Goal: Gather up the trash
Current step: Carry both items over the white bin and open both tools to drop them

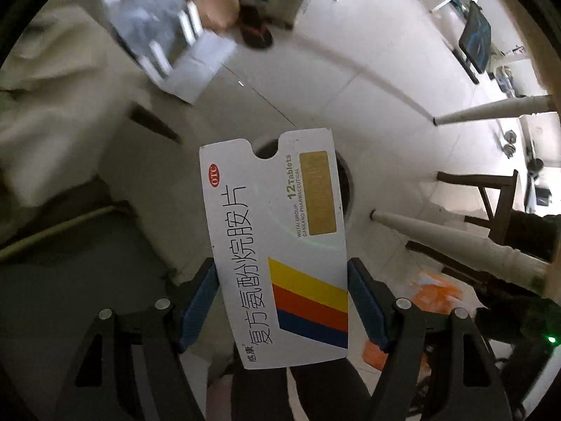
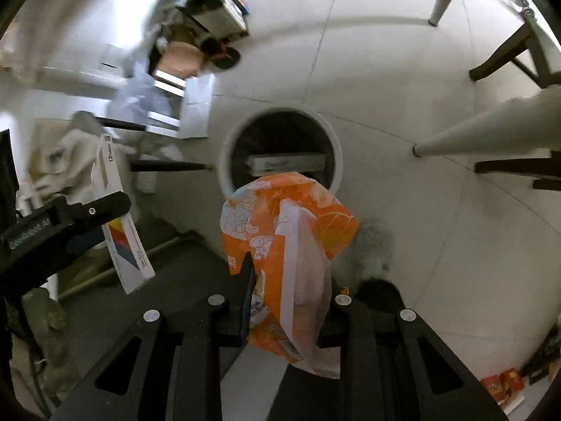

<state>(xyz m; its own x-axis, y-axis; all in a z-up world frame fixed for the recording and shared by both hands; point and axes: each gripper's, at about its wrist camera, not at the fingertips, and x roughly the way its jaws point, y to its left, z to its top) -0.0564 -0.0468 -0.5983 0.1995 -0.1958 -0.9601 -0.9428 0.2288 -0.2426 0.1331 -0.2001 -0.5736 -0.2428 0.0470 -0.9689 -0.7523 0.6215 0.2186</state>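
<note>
My left gripper (image 1: 282, 266) is shut on a white medicine box (image 1: 277, 245) with yellow, red and blue stripes, its blue pads (image 1: 198, 301) pressing both long edges. The box points down over a round white bin (image 1: 345, 179) and hides most of it. In the right wrist view, my right gripper (image 2: 291, 273) is shut on a crumpled orange and white wrapper (image 2: 291, 231), which hangs just short of the bin (image 2: 224, 147). A flat box (image 2: 287, 165) lies inside the bin. The left gripper (image 2: 112, 217) with the medicine box (image 2: 131, 256) shows at the left.
White tapered table legs (image 1: 455, 238) (image 2: 473, 129) and a dark wooden chair (image 1: 498, 203) stand on the pale tiled floor right of the bin. A person's dark slipper (image 1: 256, 35) is beyond it. Red packets (image 2: 501, 386) lie at the lower right.
</note>
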